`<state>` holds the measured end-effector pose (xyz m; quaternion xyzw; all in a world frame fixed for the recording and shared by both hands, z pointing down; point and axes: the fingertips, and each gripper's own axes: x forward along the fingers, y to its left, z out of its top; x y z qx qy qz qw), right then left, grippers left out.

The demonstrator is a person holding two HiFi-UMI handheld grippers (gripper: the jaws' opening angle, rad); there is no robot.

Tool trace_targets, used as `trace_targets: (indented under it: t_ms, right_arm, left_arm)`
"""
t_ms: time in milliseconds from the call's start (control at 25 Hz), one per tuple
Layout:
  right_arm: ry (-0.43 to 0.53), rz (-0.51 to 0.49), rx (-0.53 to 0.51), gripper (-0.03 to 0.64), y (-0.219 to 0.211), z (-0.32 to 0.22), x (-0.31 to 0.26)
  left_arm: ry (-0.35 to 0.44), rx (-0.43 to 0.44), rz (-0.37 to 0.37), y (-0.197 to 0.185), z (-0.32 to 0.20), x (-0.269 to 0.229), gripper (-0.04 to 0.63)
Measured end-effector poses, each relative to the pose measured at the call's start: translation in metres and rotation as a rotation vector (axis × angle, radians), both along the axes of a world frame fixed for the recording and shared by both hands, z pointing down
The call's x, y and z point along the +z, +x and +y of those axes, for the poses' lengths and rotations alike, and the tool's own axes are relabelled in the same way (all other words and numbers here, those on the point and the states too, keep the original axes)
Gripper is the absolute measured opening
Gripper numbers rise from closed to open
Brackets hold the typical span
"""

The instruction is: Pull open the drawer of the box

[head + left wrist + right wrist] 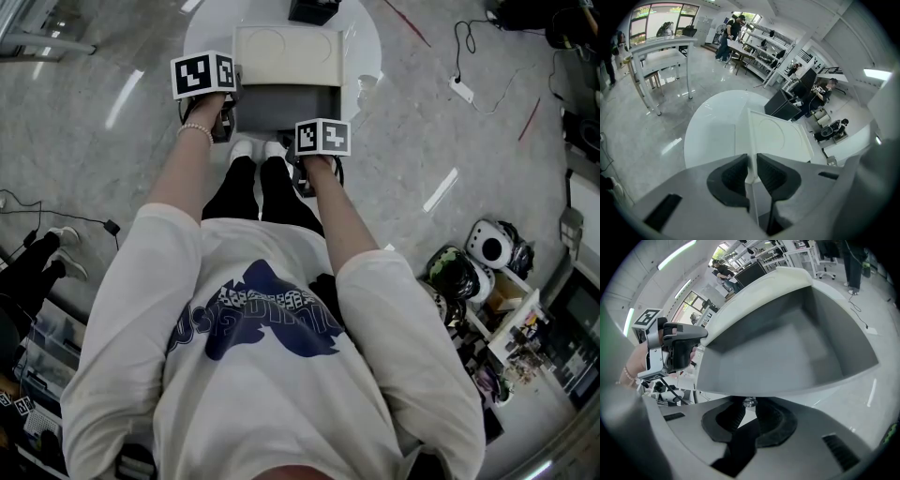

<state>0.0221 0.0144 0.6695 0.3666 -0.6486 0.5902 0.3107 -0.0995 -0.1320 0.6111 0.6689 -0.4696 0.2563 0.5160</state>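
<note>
Well, the right tongs clamp the little knob of the drawer, whose travel runs straight back toward the person. Meanwhile the left tongs pinch the wall of the box (bracing it, I'd guess).

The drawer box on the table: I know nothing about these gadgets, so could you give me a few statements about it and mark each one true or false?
1. The drawer is pulled out of the box. True.
2. The drawer holds tools. False: its grey inside is empty.
3. The right gripper has its fingers shut on the drawer's small shiny knob. True.
4. The left gripper hangs clear of the box. False: its fingers pinch an edge of the box.
5. The box stands on a square table. False: the white table is round.
</note>
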Motion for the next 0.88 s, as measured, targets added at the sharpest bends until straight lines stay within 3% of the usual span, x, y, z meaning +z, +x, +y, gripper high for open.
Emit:
trace_targets:
  t_ms: [880]
  right_arm:
    - [0.008,-0.018,0.01,0.061,0.001,0.016,0.0]
  left_arm:
    - [-0.004,-0.01,0.006,-0.001,-0.001,0.002,0.069]
